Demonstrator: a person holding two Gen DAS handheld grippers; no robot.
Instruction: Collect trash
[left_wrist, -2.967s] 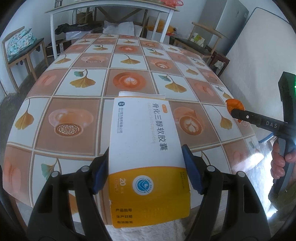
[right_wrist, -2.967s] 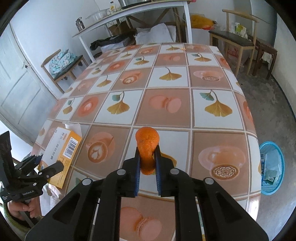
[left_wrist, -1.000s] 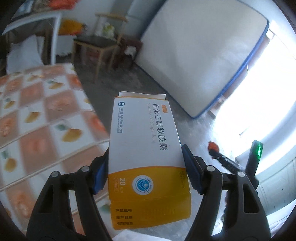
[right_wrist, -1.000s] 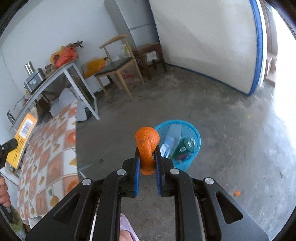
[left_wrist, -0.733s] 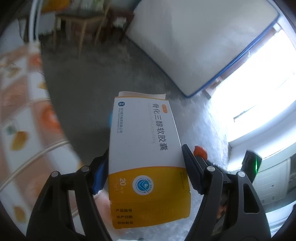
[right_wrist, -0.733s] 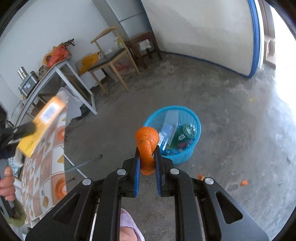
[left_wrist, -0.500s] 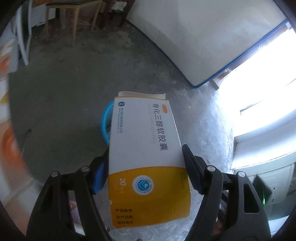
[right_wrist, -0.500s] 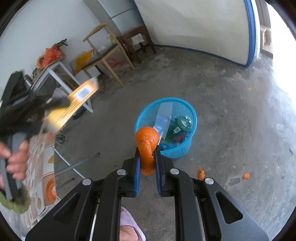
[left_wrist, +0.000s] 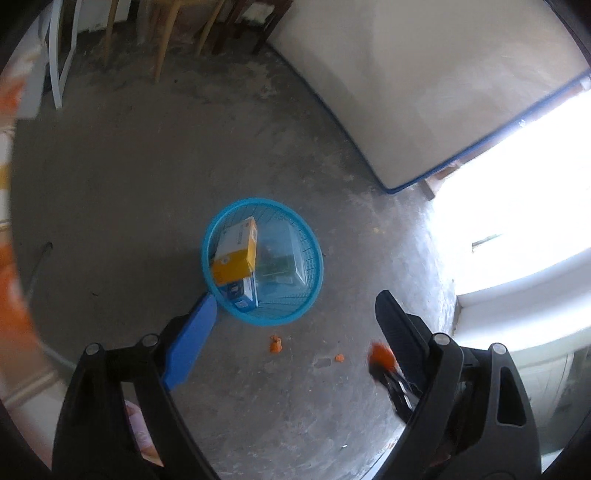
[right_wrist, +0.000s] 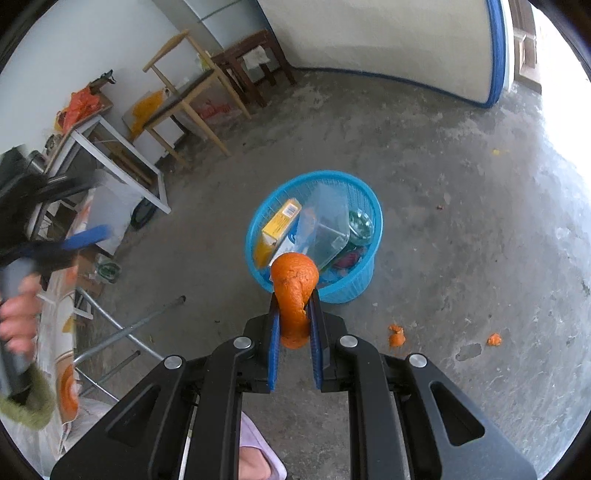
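Observation:
A blue mesh basket (left_wrist: 258, 202) stands on the concrete floor below both grippers. The white and yellow medicine box (left_wrist: 236, 254) lies inside it, tilted against other trash. My left gripper (left_wrist: 295, 317) hangs above the basket; its jaws are opening wide and nothing is between them. My right gripper (right_wrist: 293, 306) is shut on a piece of orange peel (right_wrist: 295, 275), held over the near rim of the basket (right_wrist: 351, 284). In the right wrist view the box (right_wrist: 279, 229) also shows, and the left gripper (right_wrist: 85, 210) appears blurred at the left.
A clear plastic container (right_wrist: 325, 225) and a green bottle (right_wrist: 360, 221) also lie in the basket. Small peel scraps (right_wrist: 397, 336) dot the floor nearby. The tiled-cloth table edge (right_wrist: 62, 369), wooden chairs (right_wrist: 184, 92) and a leaning mattress (left_wrist: 424, 92) surround the open floor.
The box has left the left gripper and now lies in the basket. The left jaws have spread wide. Both grippers have come down closer to the basket.

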